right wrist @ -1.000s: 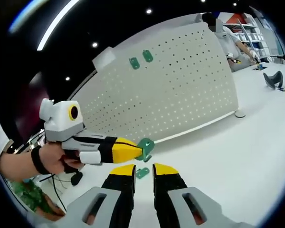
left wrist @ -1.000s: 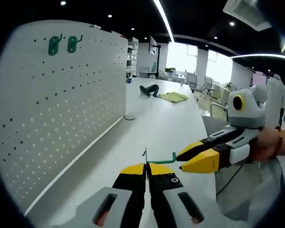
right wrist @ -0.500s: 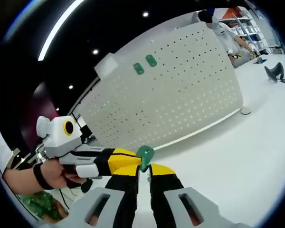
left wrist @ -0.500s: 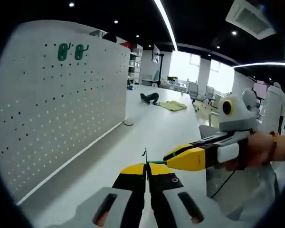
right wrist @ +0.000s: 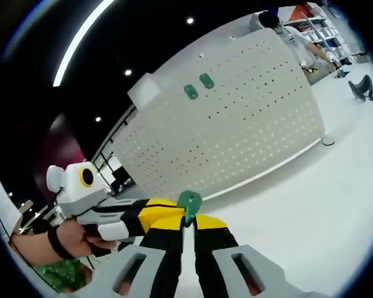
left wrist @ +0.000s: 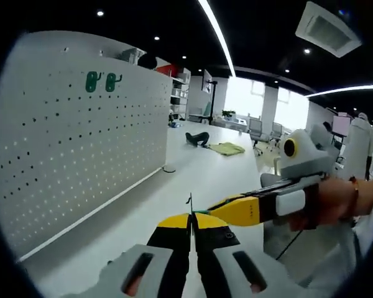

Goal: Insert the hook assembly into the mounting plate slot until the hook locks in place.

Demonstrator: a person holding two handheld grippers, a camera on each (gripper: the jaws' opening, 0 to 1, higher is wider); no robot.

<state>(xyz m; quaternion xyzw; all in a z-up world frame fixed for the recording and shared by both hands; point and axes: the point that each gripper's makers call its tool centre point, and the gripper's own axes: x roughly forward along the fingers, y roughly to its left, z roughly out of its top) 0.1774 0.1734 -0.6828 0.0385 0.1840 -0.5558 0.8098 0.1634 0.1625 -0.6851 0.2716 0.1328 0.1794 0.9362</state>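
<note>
A green hook assembly (right wrist: 189, 200), a small rounded plate with a wire hook, is held in the air between both grippers. In the left gripper view its plate (left wrist: 190, 202) shows edge-on as a thin line. My left gripper (left wrist: 191, 217) is shut on it from below. My right gripper (left wrist: 215, 208) reaches in from the right, its yellow tips shut on the hook's wire. In the right gripper view my right gripper (right wrist: 186, 218) is shut under the plate, and the left gripper (right wrist: 171, 210) comes in from the left. Two matching green hooks (left wrist: 103, 81) (right wrist: 199, 86) hang high on the white pegboard (left wrist: 81, 143) (right wrist: 248, 118).
The pegboard stands upright along the white table (left wrist: 193, 171) (right wrist: 311, 205). Far down the table lie a dark object (left wrist: 196, 137) and a yellow-green cloth (left wrist: 227, 148). A person's hand (left wrist: 336, 198) (right wrist: 68, 239) grips each tool. A person sits behind the board (right wrist: 270, 20).
My right gripper, open one second ago, has shut on the green hook assembly held by the left. Both views have tilted upward; the loose green plate on the table has left the picture.
</note>
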